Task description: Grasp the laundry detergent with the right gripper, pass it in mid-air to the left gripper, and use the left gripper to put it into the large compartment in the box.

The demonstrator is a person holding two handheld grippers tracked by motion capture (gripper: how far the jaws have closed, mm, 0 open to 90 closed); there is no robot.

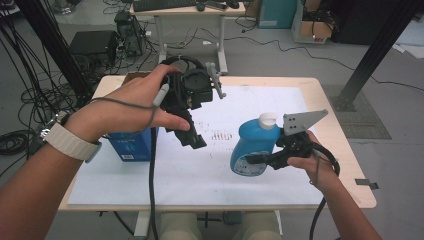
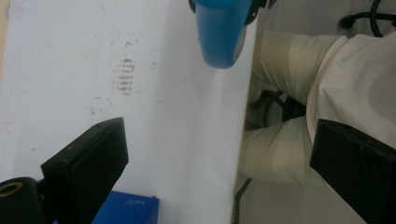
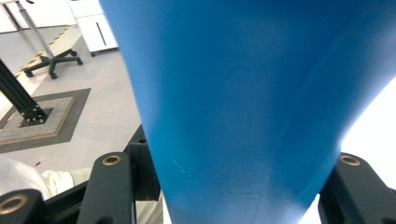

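1. My right gripper (image 1: 260,159), its two black jaws pinching the blue plastic detergent bottle with the white cap (image 1: 255,145) low on its body, holds that bottle tilted in the air above the white paper sheet (image 1: 210,170) that covers the pale wooden table (image 1: 345,165).

2. The right gripper view has the smooth blue wall of the bottle (image 3: 252,102) wedged between my jaws; the grip sits near the base, so I judge the capped end could swing over and the bottle twist out.

3. My left gripper (image 1: 192,132) hangs above the sheet with its jaws spread wide and nothing between them, well apart from the bottle.

4. In the left gripper view the bottle's rounded bottom (image 2: 219,37) floats close to the near table edge; a slip there would likely send it off the table and onto my lap.

5. The dark blue cardboard box (image 1: 131,146) stands on the sheet under my left hand (image 1: 132,107); lowering that arm carelessly could knock it.

6. The slick plastic may also bow under pressure, loosening the pinch.
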